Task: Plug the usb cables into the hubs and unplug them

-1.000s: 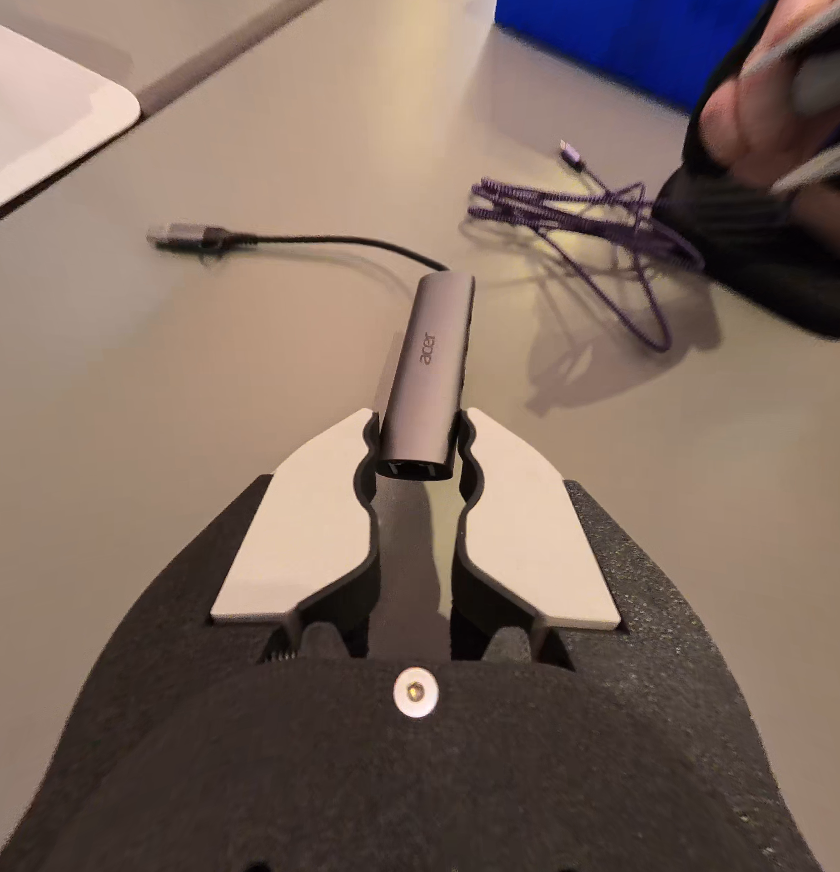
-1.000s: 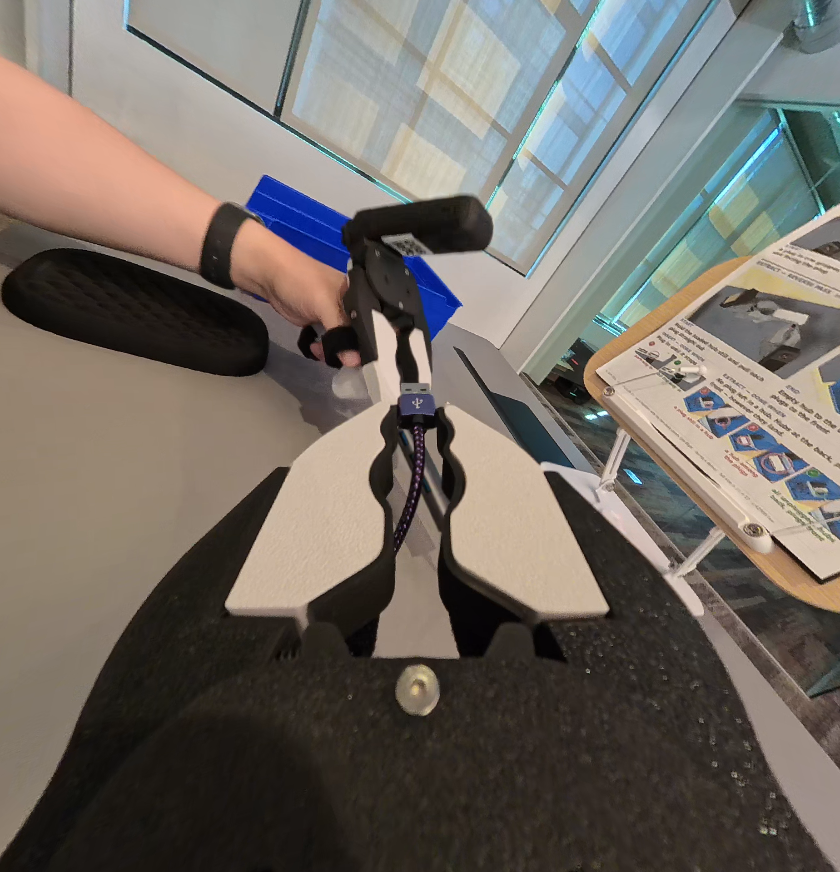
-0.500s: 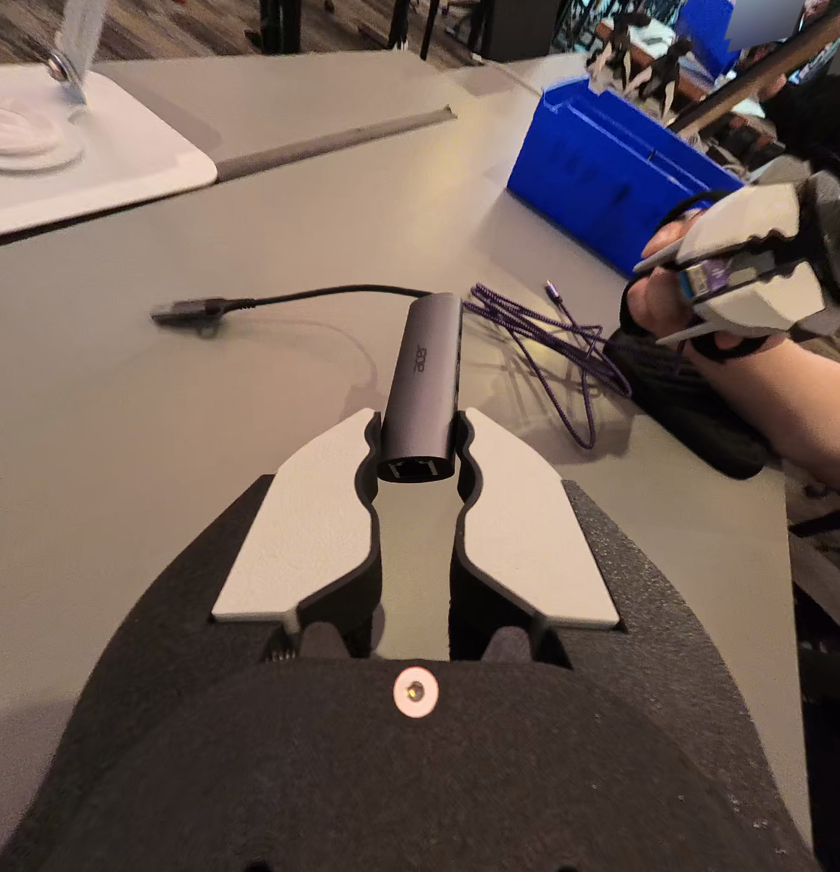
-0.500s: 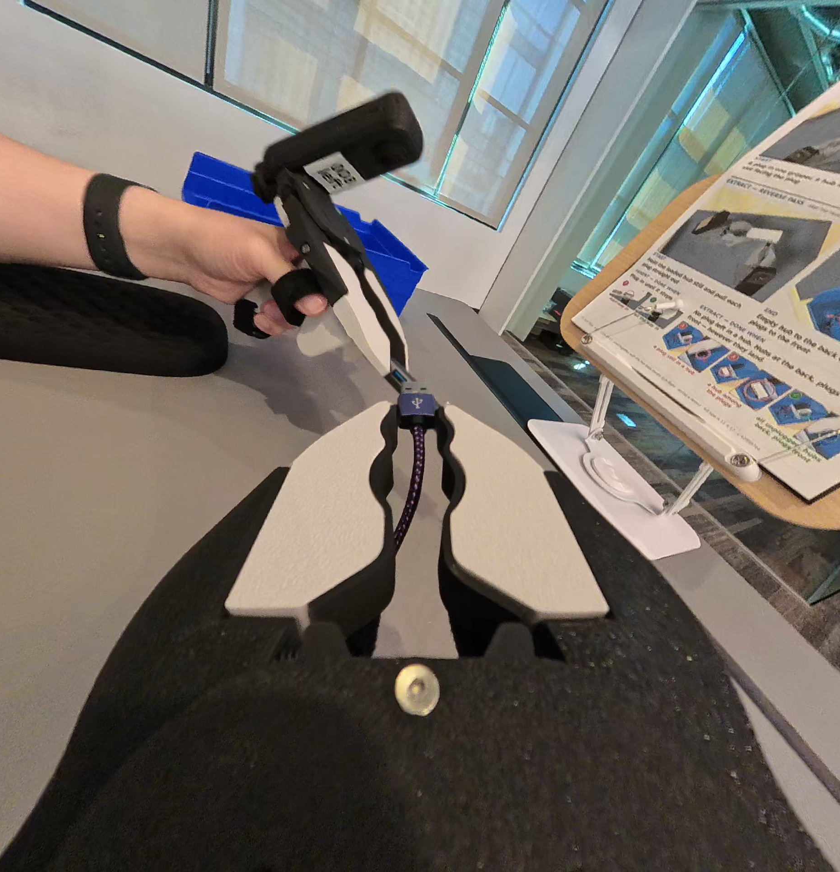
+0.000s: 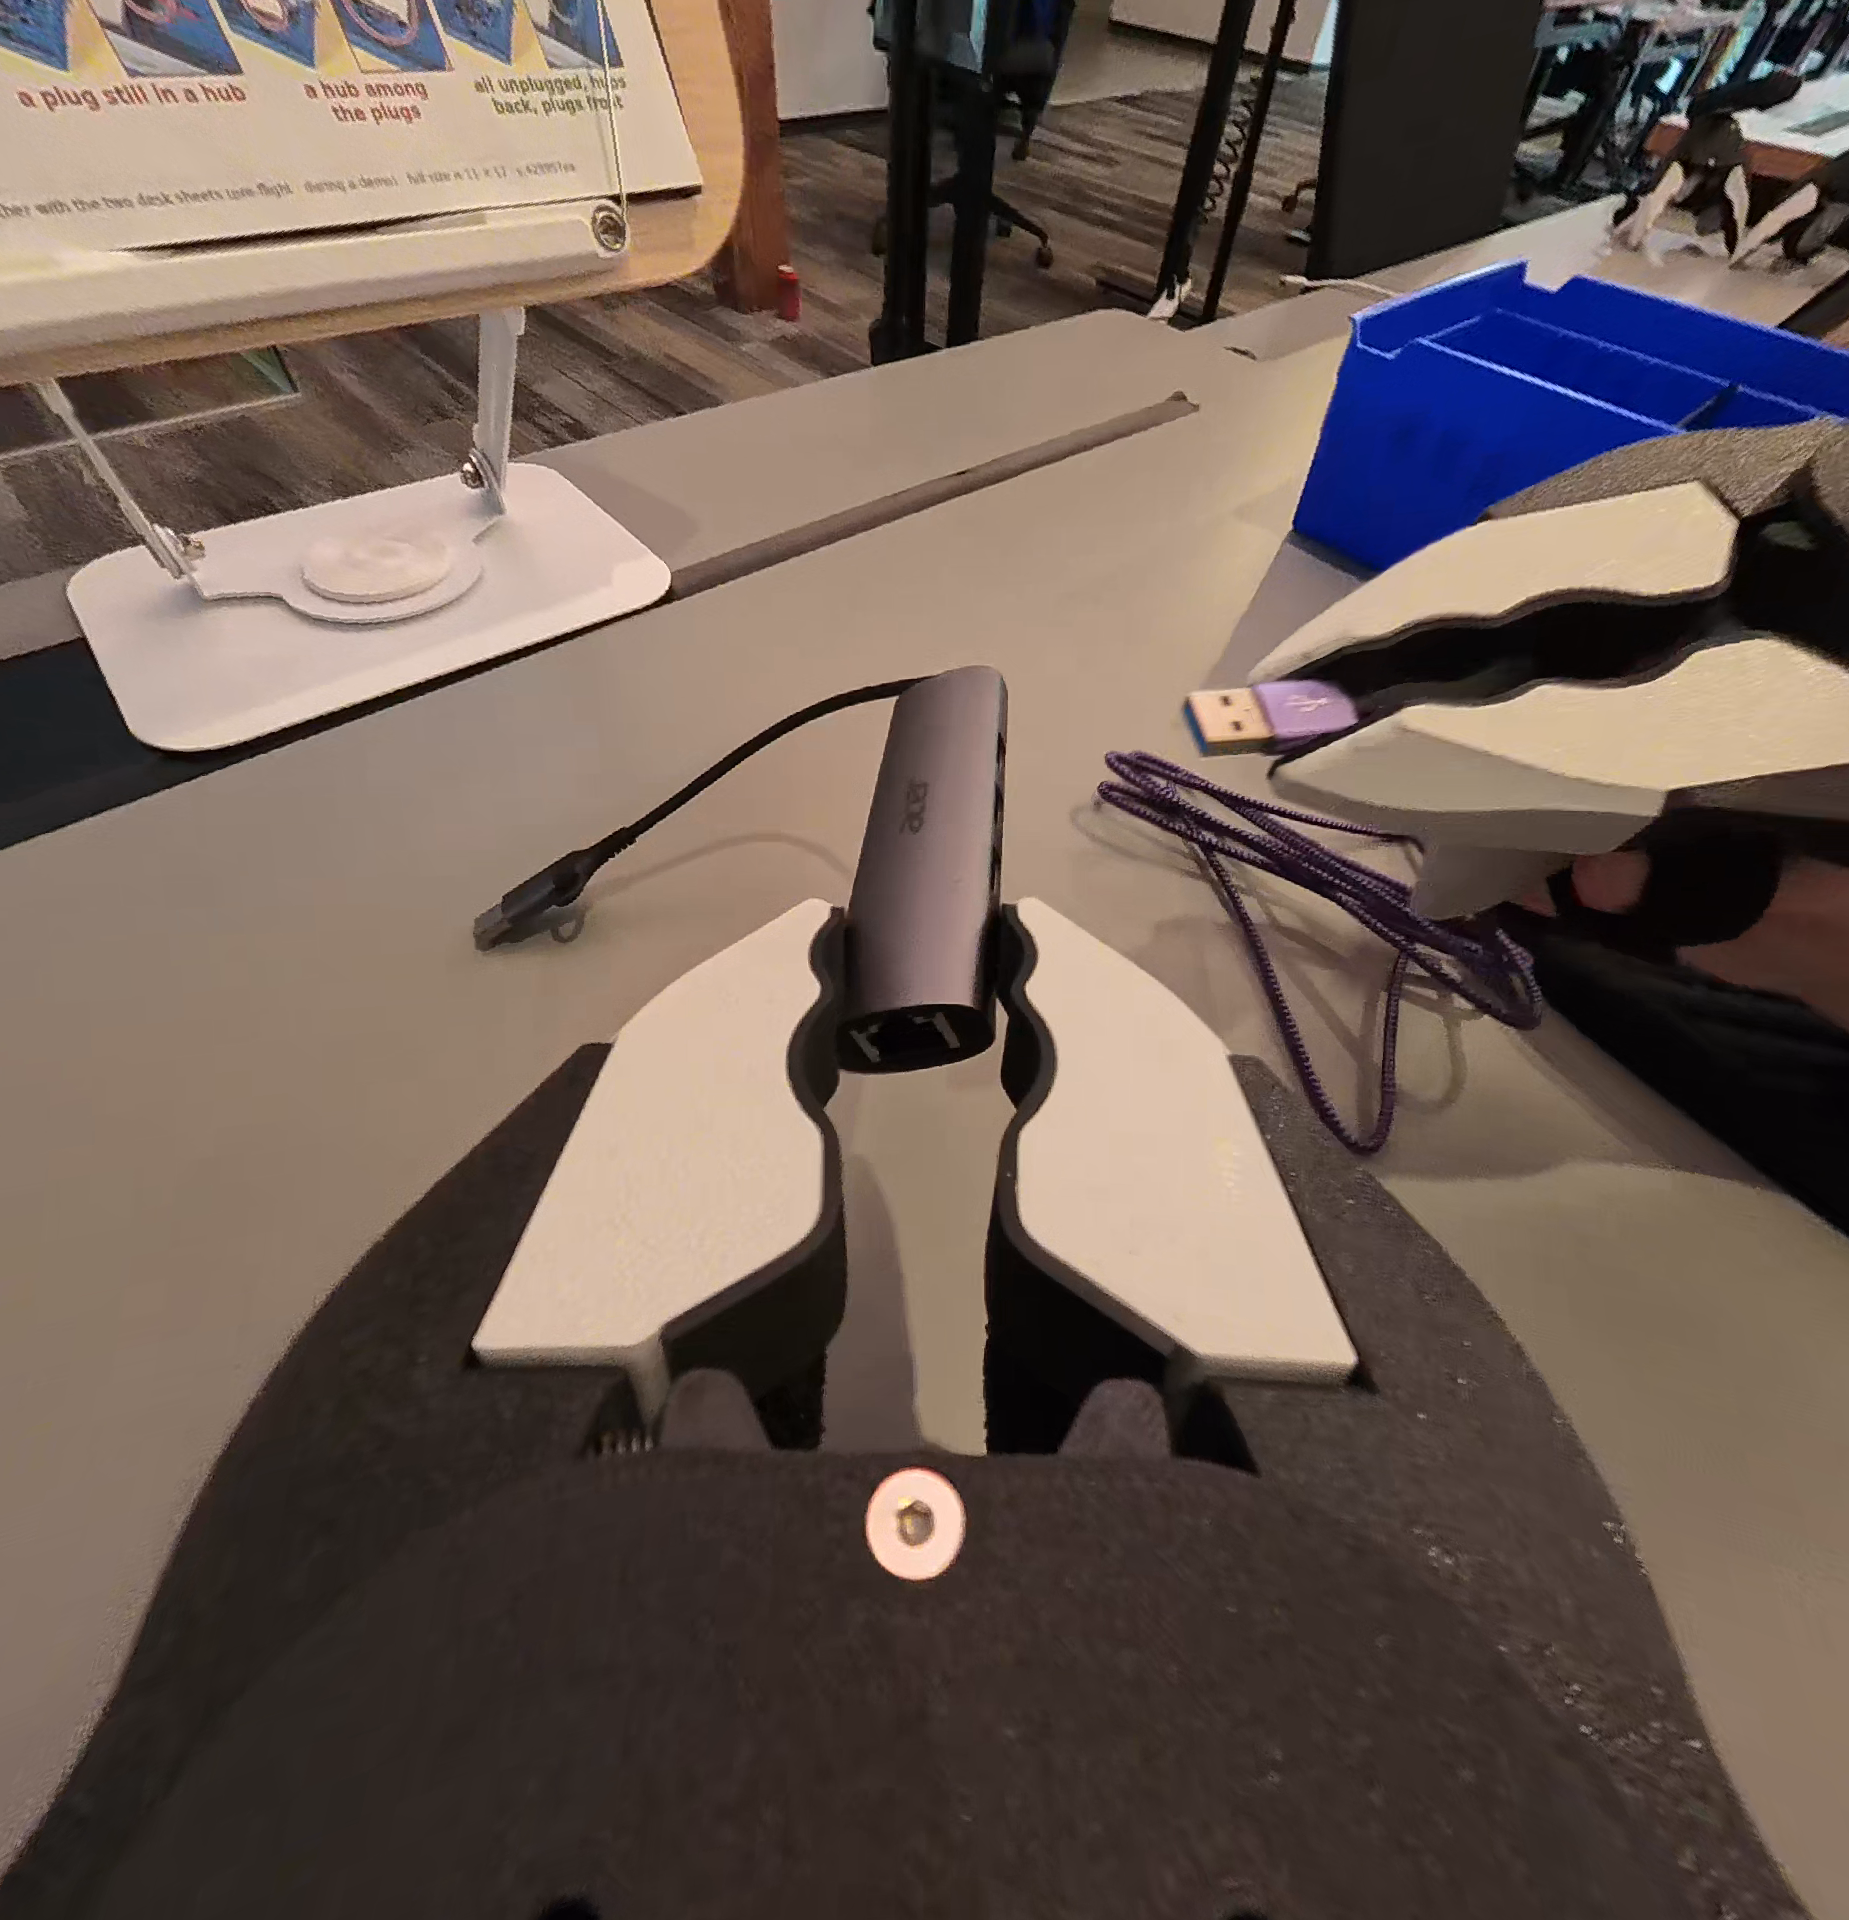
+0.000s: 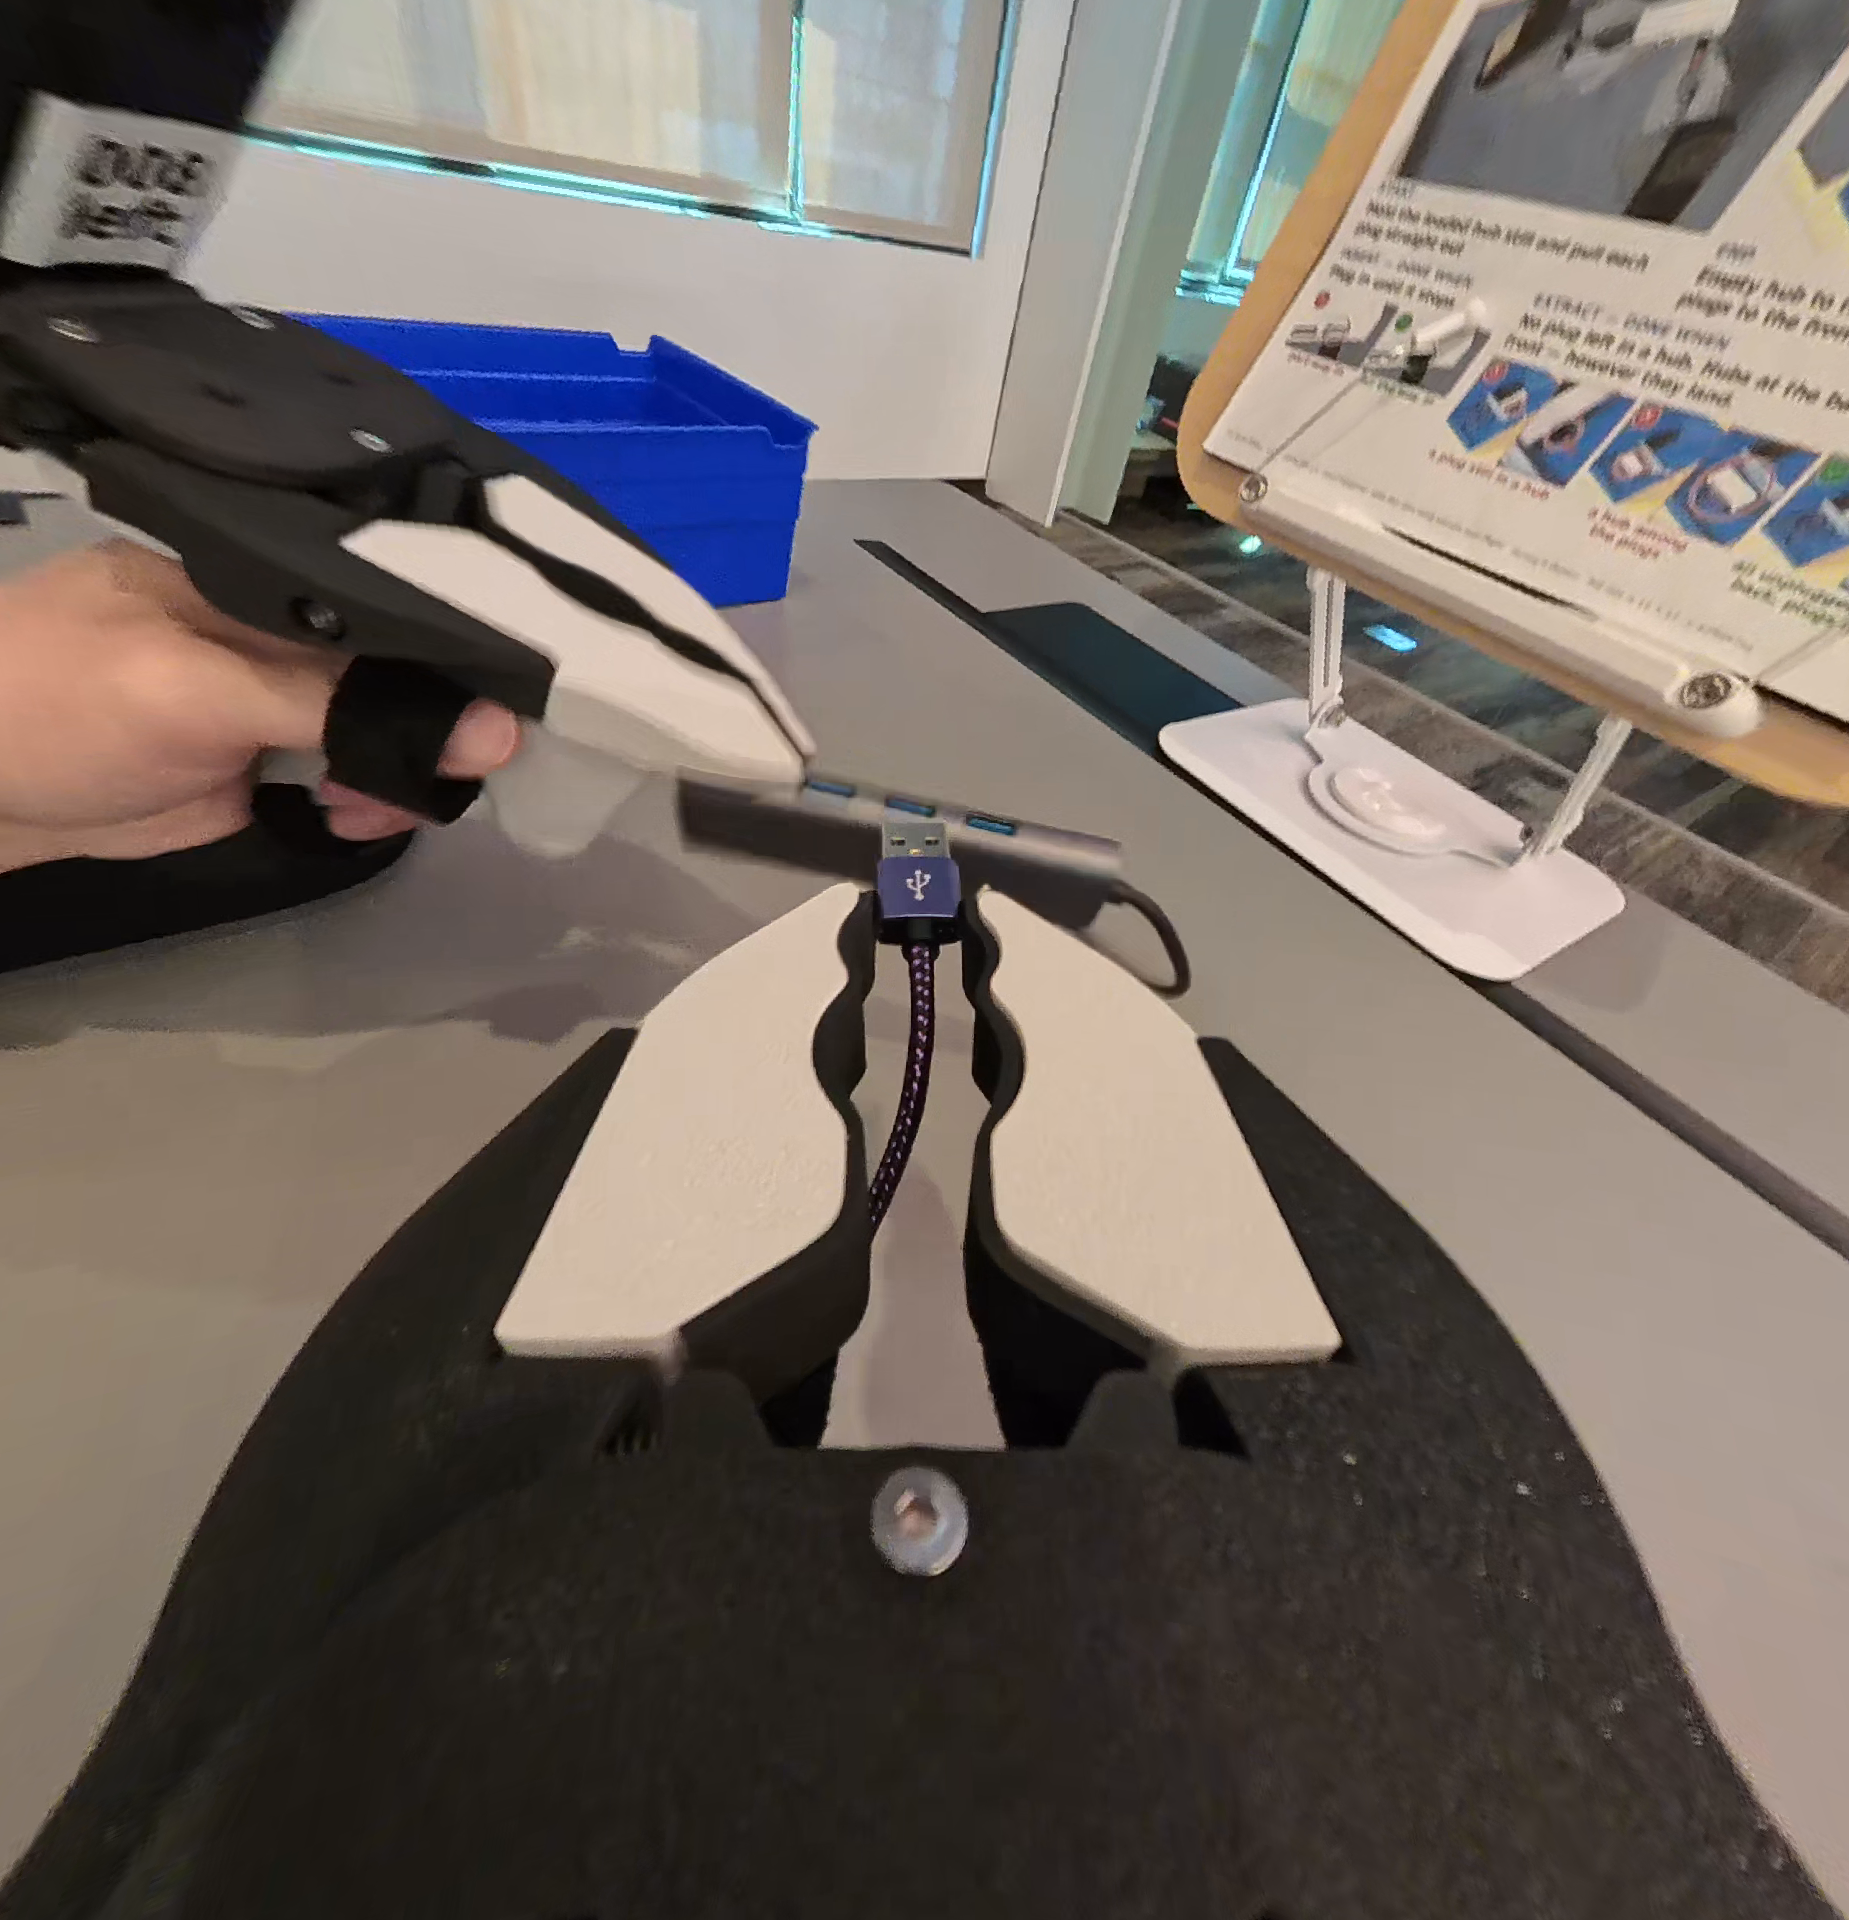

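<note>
Now my right gripper, fingers clamped on the plug, nears the hub clamped left; next, align and push.

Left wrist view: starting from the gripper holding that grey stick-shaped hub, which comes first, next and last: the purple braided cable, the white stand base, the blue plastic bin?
1. Purple braided cable, just right of the left gripper.
2. White stand base, far left.
3. Blue plastic bin, far right.

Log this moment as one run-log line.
left tool: shut on grey hub, lifted | right tool: shut on purple USB plug | plug at hub's side ports, not inserted | cable slack on table
</note>
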Action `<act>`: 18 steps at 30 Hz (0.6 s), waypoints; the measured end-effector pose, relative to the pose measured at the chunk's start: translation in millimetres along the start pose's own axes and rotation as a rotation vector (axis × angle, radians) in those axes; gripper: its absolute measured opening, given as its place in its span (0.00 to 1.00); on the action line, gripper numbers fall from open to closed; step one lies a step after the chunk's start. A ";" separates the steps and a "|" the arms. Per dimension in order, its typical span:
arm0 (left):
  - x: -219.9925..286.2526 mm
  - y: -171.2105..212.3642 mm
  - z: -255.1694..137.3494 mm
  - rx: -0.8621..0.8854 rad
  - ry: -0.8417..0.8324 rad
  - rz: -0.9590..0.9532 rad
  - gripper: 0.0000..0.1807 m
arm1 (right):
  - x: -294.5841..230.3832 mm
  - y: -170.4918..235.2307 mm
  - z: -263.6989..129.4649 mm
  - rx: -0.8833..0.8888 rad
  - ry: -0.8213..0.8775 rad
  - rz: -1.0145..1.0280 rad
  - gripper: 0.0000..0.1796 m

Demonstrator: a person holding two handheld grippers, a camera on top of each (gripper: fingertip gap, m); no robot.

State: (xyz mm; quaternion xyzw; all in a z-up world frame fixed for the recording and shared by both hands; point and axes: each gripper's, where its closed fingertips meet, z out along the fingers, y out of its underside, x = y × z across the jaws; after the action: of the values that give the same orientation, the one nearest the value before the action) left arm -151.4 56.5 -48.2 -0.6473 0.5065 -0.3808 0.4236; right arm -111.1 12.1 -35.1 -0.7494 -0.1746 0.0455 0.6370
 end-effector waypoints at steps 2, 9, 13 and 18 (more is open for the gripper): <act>6.1 -9.9 -4.4 0.083 0.004 -0.023 0.04 | 0.2 4.1 1.9 -0.026 0.005 0.015 0.08; 15.7 22.0 9.4 -0.066 0.040 -0.046 0.00 | 14.4 10.3 -0.9 -0.046 0.033 0.037 0.08; 22.1 48.5 5.0 -0.143 0.011 -0.047 0.09 | 28.0 10.7 -5.9 -0.032 0.051 0.045 0.08; 18.7 71.2 12.4 -0.157 -0.224 0.131 0.33 | 35.3 14.0 -7.9 -0.033 0.059 0.050 0.08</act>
State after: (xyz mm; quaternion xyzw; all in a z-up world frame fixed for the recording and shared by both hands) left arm -159.9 31.2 -117.9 -0.6824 0.5253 -0.2371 0.4496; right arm -73.0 14.2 -41.8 -0.7651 -0.1377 0.0367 0.6279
